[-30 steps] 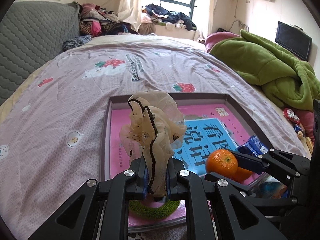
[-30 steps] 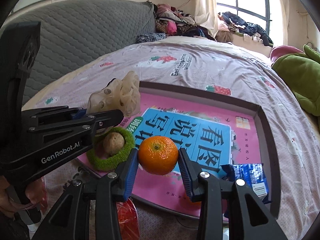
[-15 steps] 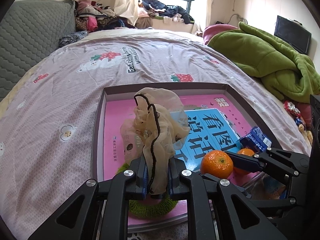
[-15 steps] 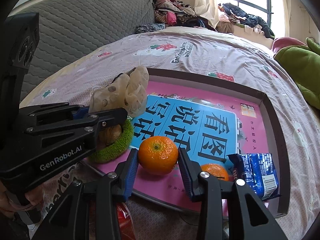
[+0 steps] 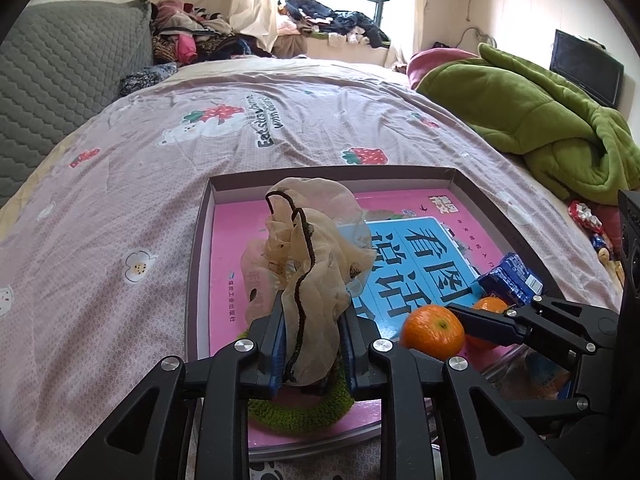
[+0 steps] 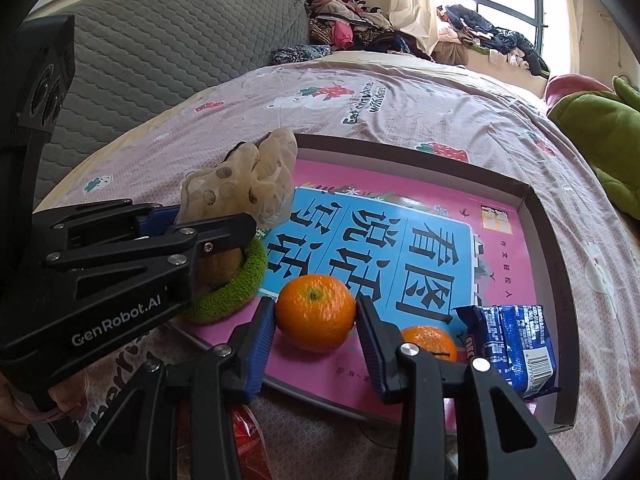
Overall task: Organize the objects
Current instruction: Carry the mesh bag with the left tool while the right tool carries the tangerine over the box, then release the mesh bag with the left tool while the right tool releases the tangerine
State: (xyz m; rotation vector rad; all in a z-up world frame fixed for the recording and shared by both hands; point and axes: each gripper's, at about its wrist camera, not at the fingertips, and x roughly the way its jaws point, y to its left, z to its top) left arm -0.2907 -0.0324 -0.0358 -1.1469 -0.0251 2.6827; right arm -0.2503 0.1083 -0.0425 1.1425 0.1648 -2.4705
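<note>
Left hand-held gripper: jaws have just been opening; the sheer beige scrunchie stands between them, the right pad looks clear of the fabric, and whether the left pad touches it I cannot tell.
Right hand-held gripper: closed on a mandarin, pads against both its sides, low over the pink floor of the tray.
What changed: a second ago the scrunchie was pinched tight; now the grip has loosened, while neither hand has shifted. The mandarin is gripped as before.
Meaning for the task: I judge the scrunchie is being released into the box tray, above the green hair tie; the mandarin's release looks like the next step.
Where things are: the tray lies on the bed. The green tie, with a walnut inside it, sits at the near left corner. A second mandarin and a blue snack packet sit at the near right.
Edges: the near rim runs just under both grippers; the raised wall bounds the far and right sides.
Open room: the middle and far part of the tray floor is bare; the near strip is crowded, with the two grippers close together.
</note>
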